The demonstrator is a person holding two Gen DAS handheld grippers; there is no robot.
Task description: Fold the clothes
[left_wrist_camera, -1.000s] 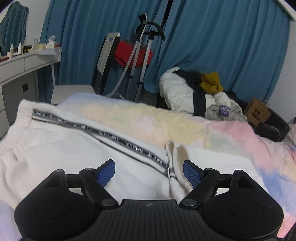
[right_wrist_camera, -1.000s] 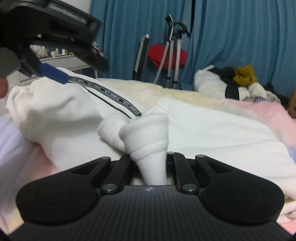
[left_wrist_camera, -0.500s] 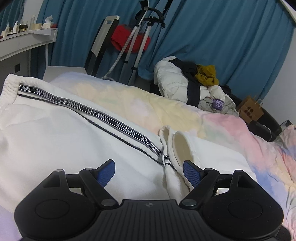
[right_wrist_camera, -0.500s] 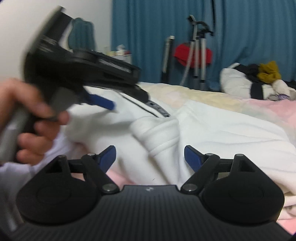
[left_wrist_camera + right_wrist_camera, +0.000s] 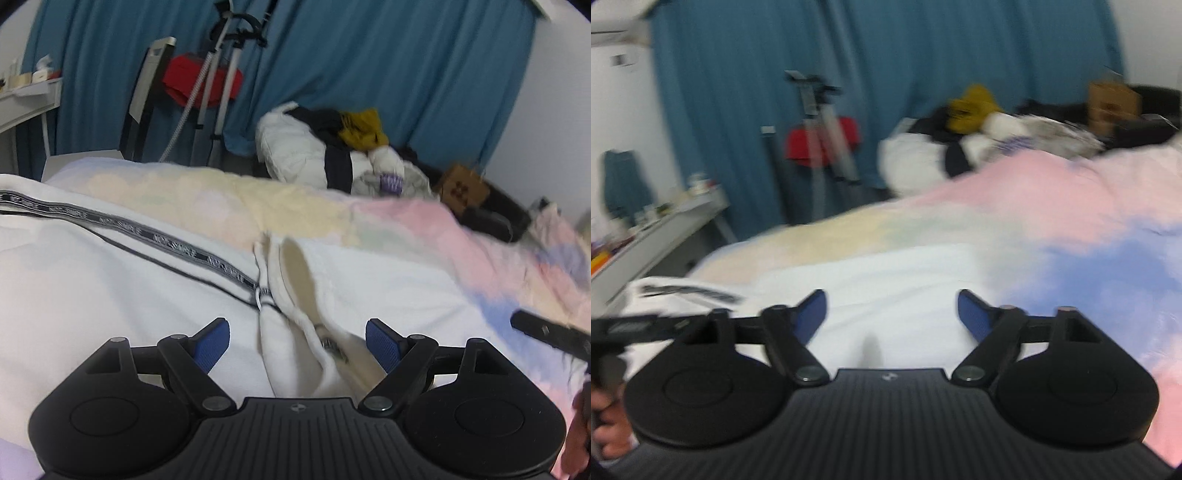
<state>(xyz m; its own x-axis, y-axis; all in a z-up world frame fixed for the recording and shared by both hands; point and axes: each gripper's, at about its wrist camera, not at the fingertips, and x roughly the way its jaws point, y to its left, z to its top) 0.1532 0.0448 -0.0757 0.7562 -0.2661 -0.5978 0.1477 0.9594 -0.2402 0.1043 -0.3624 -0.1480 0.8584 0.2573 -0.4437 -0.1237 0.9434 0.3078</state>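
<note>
Cuff (image 5: 295, 343) of the white pants (image 5: 110, 295) lies on the bed between our spread left hand-held gripper (image 5: 297, 345); our right hand-held gripper (image 5: 892, 315) let go, swung aside, now closing empty.

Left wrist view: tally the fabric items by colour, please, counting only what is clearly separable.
White: 2, the white striped sweatpants and the white puffy jacket
Red: 1, the red cloth
Mustard yellow: 1, the mustard garment
Pastel: 1, the pastel bedspread
Total: 5
</note>
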